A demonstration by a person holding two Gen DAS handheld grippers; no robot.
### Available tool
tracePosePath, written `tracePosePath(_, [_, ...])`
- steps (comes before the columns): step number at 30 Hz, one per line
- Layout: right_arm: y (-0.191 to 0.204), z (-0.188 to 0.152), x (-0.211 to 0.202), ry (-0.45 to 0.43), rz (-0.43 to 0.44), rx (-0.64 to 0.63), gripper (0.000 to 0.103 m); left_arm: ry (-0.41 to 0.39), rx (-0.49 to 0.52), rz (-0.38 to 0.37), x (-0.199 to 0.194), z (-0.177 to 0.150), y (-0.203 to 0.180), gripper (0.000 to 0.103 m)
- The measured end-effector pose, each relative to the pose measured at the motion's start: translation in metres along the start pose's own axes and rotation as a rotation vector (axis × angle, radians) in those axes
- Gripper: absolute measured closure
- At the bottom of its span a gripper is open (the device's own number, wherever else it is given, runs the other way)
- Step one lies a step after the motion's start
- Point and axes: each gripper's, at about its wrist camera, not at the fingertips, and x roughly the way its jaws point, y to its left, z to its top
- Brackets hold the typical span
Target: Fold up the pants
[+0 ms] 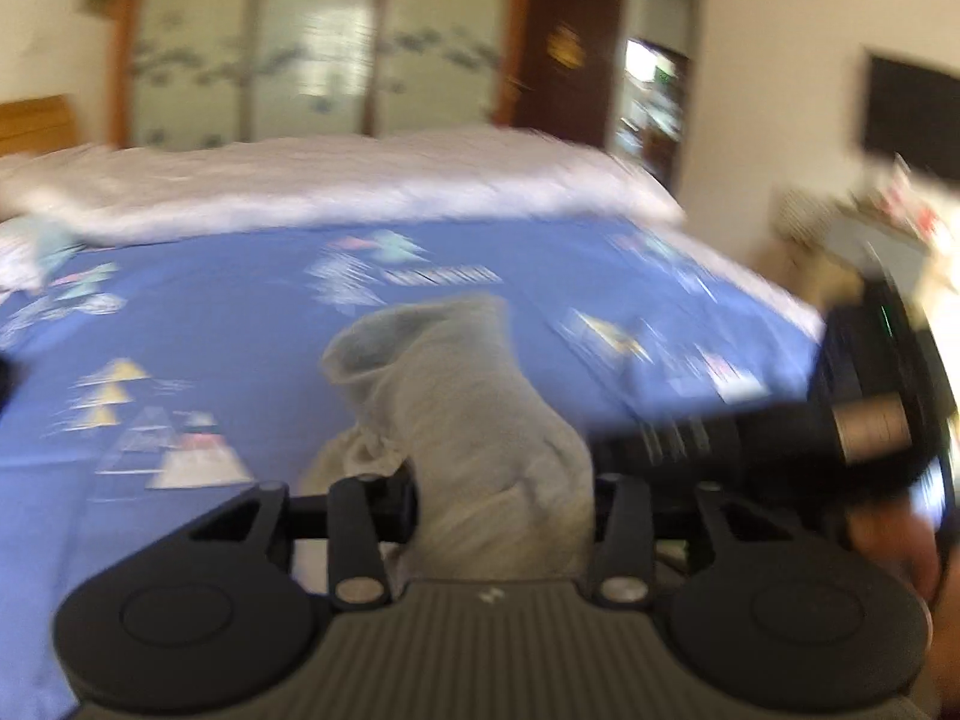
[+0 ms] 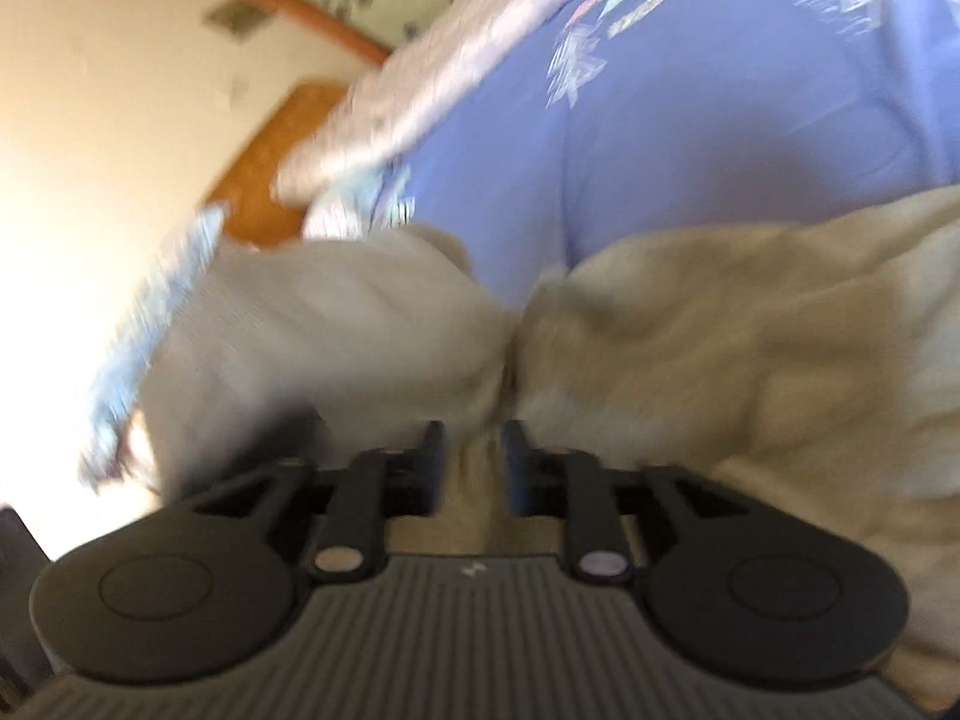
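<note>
1. Over the blue patterned bedsheet [image 1: 252, 324], the left gripper [image 1: 504, 504] has its jaws set fairly wide with a bunched leg of the light grey pants [image 1: 456, 408] filling the gap between them; the cloth rises ahead of the fingers, its open cuff at the top.
2. Just to the right of that claw sits the right gripper [image 1: 840, 426], blurred.
3. Seen from the right wrist, the right gripper [image 2: 474, 462] has its jaws drawn close, pinching a gathered fold of the pants [image 2: 690, 330], which spread to both sides of the fingers.
4. Beyond both claws lies a white quilt [image 1: 336, 180], then a glass-panelled wardrobe [image 1: 312, 48].
5. Both views are motion-blurred.
</note>
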Motion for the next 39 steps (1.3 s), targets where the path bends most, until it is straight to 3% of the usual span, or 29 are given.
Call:
tracePosePath(1, [-0.007, 0.001, -0.009, -0.021, -0.029, 0.012, 0.064, 0.025, 0.020, -0.015, 0.005, -0.001, -0.009, 0.054])
tracePosePath(2, [-0.013, 0.002, -0.013, -0.024, -0.063, 0.025, 0.063, 0.045, 0.034, -0.053, 0.008, -0.004, -0.016, 0.042])
tracePosePath(3, [-0.021, 0.001, -0.019, -0.028, -0.083, 0.047, 0.064, 0.051, 0.044, -0.096, 0.005, -0.008, -0.021, 0.040])
tracePosePath(7, [-0.044, -0.011, -0.037, -0.040, -0.103, 0.140, 0.064, 0.016, 0.075, -0.139, -0.015, -0.016, -0.023, 0.035])
tracePosePath(9, [-0.047, -0.015, -0.043, -0.046, -0.078, 0.163, 0.064, -0.005, 0.039, -0.138, -0.026, -0.016, -0.009, 0.025])
tracePosePath(14, [-0.056, -0.015, -0.065, -0.121, -0.078, 0.204, 0.061, 0.016, -0.131, -0.070, -0.022, -0.016, 0.041, 0.028])
tracePosePath(17, [-0.060, -0.011, -0.073, -0.156, -0.044, 0.244, 0.052, 0.027, -0.206, -0.084, -0.015, -0.018, 0.057, 0.027])
tracePosePath(19, [-0.057, -0.006, -0.076, -0.165, -0.015, 0.246, 0.037, 0.030, -0.205, -0.097, -0.011, -0.020, 0.055, 0.026])
tracePosePath(22, [-0.044, 0.001, -0.071, -0.137, -0.001, 0.189, 0.025, 0.052, -0.206, -0.117, -0.003, -0.023, 0.053, 0.026])
tracePosePath(29, [-0.014, 0.013, -0.042, -0.042, -0.245, -0.087, 0.025, 0.093, -0.252, -0.104, -0.002, -0.039, 0.063, 0.024])
tracePosePath(30, [-0.016, 0.012, -0.038, -0.013, -0.251, -0.086, 0.030, 0.102, -0.273, -0.101, -0.001, -0.041, 0.068, 0.024])
tracePosePath(33, [-0.007, 0.003, -0.017, 0.070, -0.278, -0.156, 0.076, 0.128, -0.329, -0.085, 0.002, -0.045, 0.080, 0.024])
tracePosePath(34, [0.003, 0.000, -0.012, 0.068, -0.304, -0.222, 0.082, 0.130, -0.341, -0.078, 0.002, -0.045, 0.083, 0.024])
tracePosePath(36, [0.019, -0.002, -0.014, 0.043, -0.293, -0.308, 0.085, 0.125, -0.366, -0.071, -0.001, -0.044, 0.089, 0.024])
tracePosePath(39, [0.037, 0.009, -0.040, -0.058, -0.227, -0.324, 0.086, 0.109, -0.392, -0.077, -0.004, -0.037, 0.094, 0.024])
